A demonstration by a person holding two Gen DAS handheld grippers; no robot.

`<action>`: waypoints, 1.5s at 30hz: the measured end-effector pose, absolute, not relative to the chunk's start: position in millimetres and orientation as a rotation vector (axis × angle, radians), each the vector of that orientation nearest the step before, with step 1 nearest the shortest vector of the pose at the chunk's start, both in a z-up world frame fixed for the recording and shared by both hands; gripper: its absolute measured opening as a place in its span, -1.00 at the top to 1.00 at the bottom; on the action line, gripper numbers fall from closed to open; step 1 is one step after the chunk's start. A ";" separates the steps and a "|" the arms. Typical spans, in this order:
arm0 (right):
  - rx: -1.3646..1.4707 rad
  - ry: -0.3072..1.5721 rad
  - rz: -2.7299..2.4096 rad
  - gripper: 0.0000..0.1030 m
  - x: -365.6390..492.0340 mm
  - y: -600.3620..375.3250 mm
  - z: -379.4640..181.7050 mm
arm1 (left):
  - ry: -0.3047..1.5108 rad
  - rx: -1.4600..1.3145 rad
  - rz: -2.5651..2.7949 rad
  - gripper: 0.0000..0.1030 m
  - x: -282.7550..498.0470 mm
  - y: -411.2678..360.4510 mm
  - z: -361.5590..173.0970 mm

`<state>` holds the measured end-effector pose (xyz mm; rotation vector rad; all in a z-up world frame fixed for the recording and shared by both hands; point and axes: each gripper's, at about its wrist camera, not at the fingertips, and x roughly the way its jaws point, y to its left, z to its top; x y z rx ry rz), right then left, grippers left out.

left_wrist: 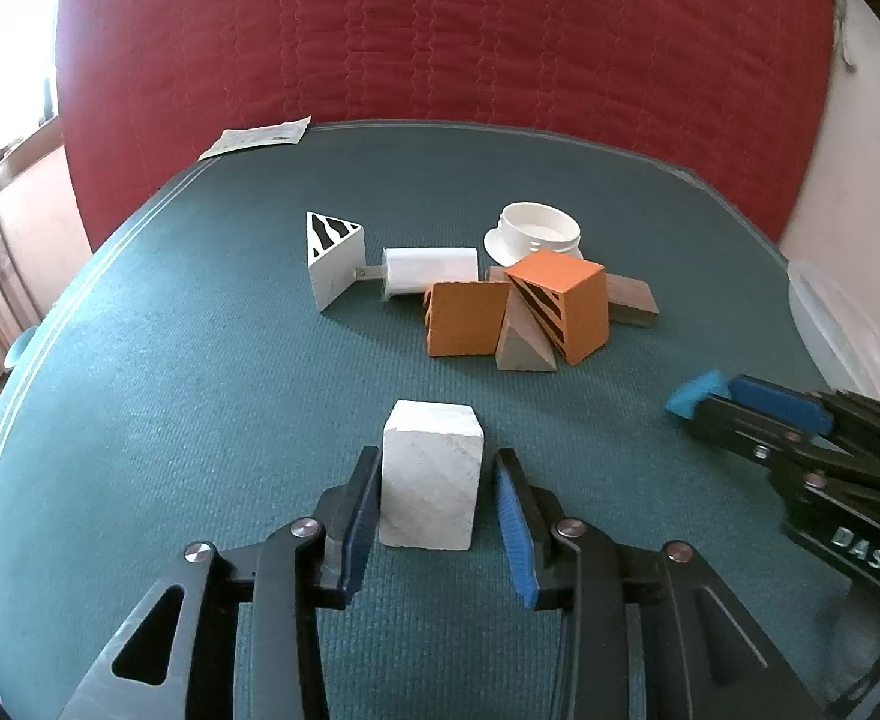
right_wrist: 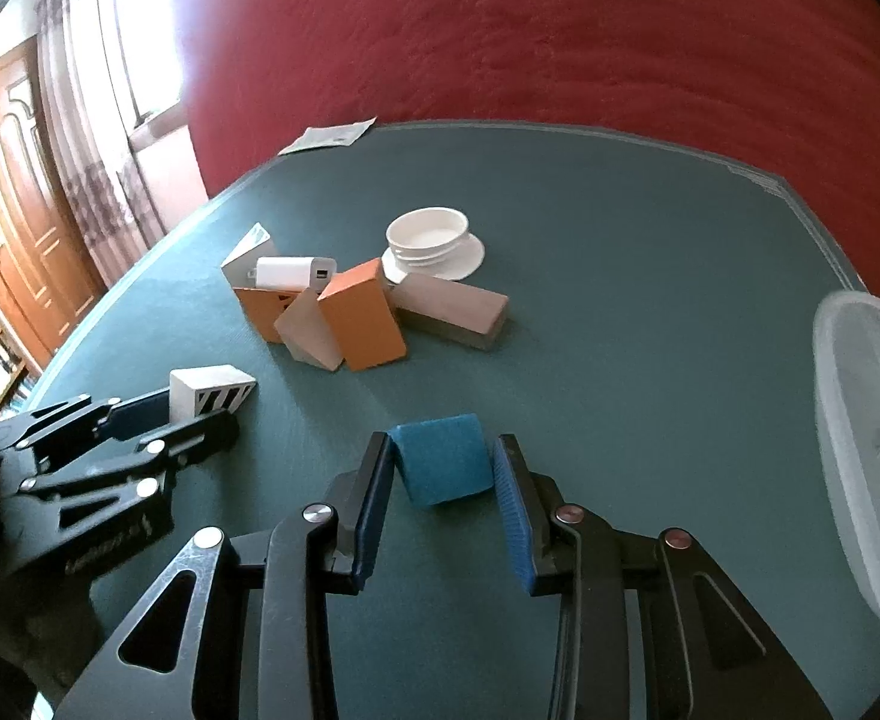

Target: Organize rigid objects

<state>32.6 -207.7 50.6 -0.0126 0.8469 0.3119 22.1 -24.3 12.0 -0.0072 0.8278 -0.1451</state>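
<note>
My left gripper point(left_wrist: 437, 468) holds a white stone-like block point(left_wrist: 431, 474) between its pads; the block stands on the green table point(left_wrist: 200, 360). In the right wrist view this block point(right_wrist: 209, 393) shows a black-striped face. My right gripper point(right_wrist: 442, 468) is shut on a blue block point(right_wrist: 442, 459), tilted, low over the table; it also shows in the left wrist view point(left_wrist: 694, 396). Behind lies a pile: orange blocks point(left_wrist: 466, 318), a striped orange block point(left_wrist: 565, 306), a grey wedge point(left_wrist: 523, 342), a white charger point(left_wrist: 431, 270), a striped white wedge point(left_wrist: 335, 258), a grey slab point(right_wrist: 451, 306).
A white threaded lid point(left_wrist: 535, 234) sits behind the pile. A clear plastic container point(right_wrist: 865, 420) stands at the table's right edge. A paper sheet point(left_wrist: 257, 135) lies at the far left corner. A red quilted panel point(left_wrist: 440, 30) rises behind the table.
</note>
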 end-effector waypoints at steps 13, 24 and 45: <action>0.078 0.801 0.262 0.42 11.6 -254.9 65.2 | 0.839 -0.013 -0.161 0.38 14.6 -35.4 15.1; 0.149 0.810 0.290 0.42 5.4 -282.0 65.8 | 0.804 0.005 -0.189 0.38 4.8 -57.6 32.2; 0.097 0.855 0.404 0.05 17.0 -260.3 46.8 | 0.823 -0.004 -0.201 0.38 -1.8 -55.7 26.1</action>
